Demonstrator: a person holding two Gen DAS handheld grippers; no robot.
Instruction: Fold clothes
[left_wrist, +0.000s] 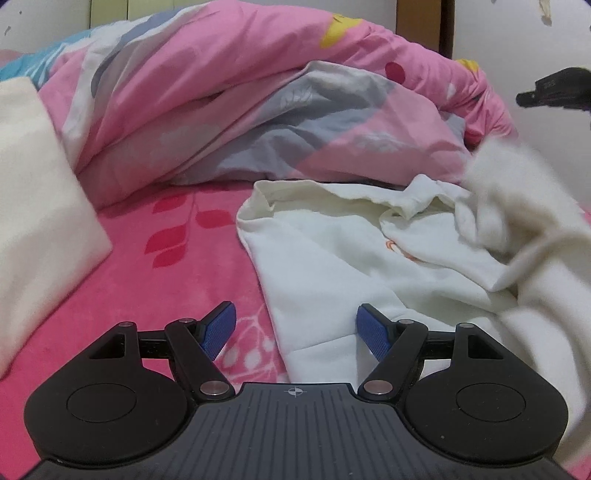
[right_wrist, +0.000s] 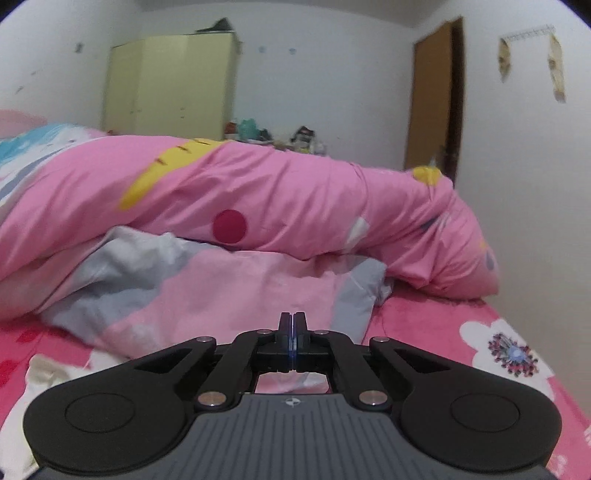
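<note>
Pink bed (left_wrist: 166, 266) carries the crumpled white garment (left_wrist: 332, 258), my left gripper (left_wrist: 295, 328) fingers apart over its edge, right gripper (right_wrist: 292, 332) fingers together on nothing, so I risk bunching it.

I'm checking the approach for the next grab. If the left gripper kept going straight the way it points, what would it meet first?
Most likely the near edge of the white garment on the pink bedsheet, which lies just ahead of the open left gripper; depth is hard to judge.

Soft matt fleece garment (left_wrist: 332, 258); plush pink bedsheet (left_wrist: 166, 266); smooth cotton duvet (right_wrist: 295, 192); matt black plastic left gripper (left_wrist: 295, 328), ribbed blue pads (left_wrist: 218, 332)
</note>
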